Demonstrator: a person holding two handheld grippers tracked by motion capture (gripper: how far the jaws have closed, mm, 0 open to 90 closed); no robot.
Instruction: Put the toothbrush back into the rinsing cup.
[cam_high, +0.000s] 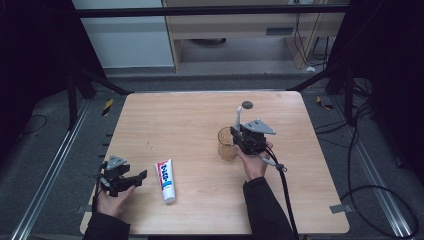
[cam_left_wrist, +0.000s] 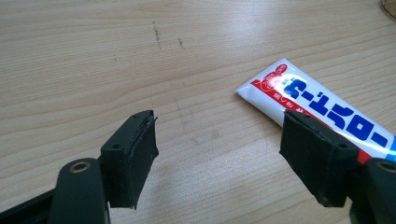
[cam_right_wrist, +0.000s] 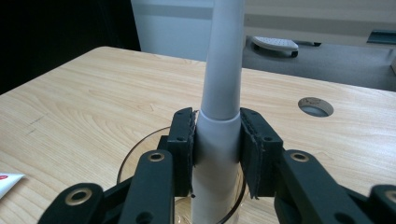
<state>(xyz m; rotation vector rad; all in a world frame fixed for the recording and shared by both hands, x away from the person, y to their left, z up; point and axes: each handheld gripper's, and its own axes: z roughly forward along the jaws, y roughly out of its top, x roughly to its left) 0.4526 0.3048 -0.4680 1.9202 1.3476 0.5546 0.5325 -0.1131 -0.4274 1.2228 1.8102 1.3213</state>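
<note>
Over a wooden table (cam_high: 200, 120), the right gripper (cam_right_wrist: 217, 154) pinches a grey toothbrush handle (cam_right_wrist: 222, 93) standing upright in a clear glass (cam_high: 227, 145); the right gripper view shows the pads pressed on both its sides. At 7 o'clock, the left gripper (cam_left_wrist: 217, 154), jaws spread, rests beside a toothpaste tube (cam_high: 165, 180), which lies along 12-to-6, its crimped end toward 12, just past the right-hand jaw in the left gripper view.

The table (cam_high: 200, 120) is evenly lit from above; surroundings are left dark. Glare is seen on the tube (cam_left_wrist: 327, 112). Near jaws are slightly blurred.
</note>
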